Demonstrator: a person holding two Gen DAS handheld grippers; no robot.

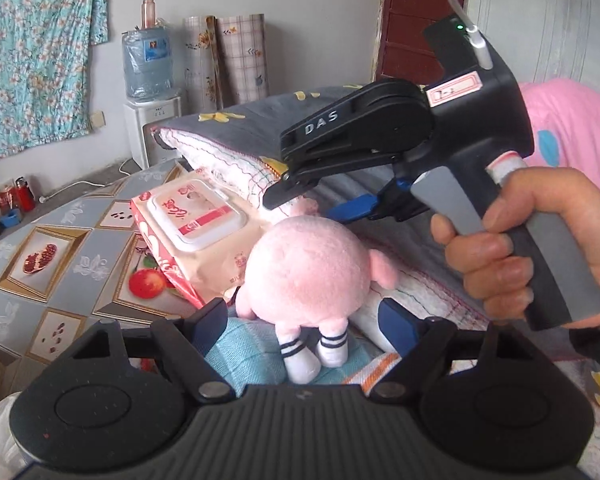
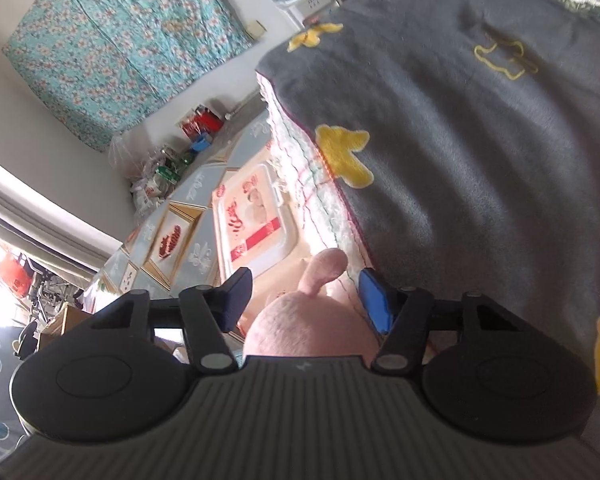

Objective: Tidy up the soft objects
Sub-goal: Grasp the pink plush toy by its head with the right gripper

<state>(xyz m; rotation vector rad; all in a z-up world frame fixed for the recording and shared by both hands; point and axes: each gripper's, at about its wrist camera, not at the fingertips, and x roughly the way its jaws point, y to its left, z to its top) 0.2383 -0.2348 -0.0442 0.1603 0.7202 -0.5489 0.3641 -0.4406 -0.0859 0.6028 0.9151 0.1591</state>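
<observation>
A pink plush toy point(image 1: 308, 268) with white striped socks sits between the open fingers of my left gripper point(image 1: 304, 328), on a teal cloth point(image 1: 244, 356). My right gripper point(image 1: 312, 200) hovers just above the toy, tilted down, jaws open. In the right wrist view the toy's head and ear point(image 2: 312, 320) lie between that gripper's point(image 2: 306, 296) open fingers. A folded grey blanket with yellow patches point(image 1: 236, 128) lies behind; it fills the right wrist view point(image 2: 480, 160).
A pack of wet wipes point(image 1: 196, 220) lies left of the toy on a patterned tablecloth point(image 1: 60, 248). A water dispenser point(image 1: 148, 80) and rolled mats point(image 1: 228, 60) stand by the far wall. A pink cover point(image 1: 568, 128) lies at right.
</observation>
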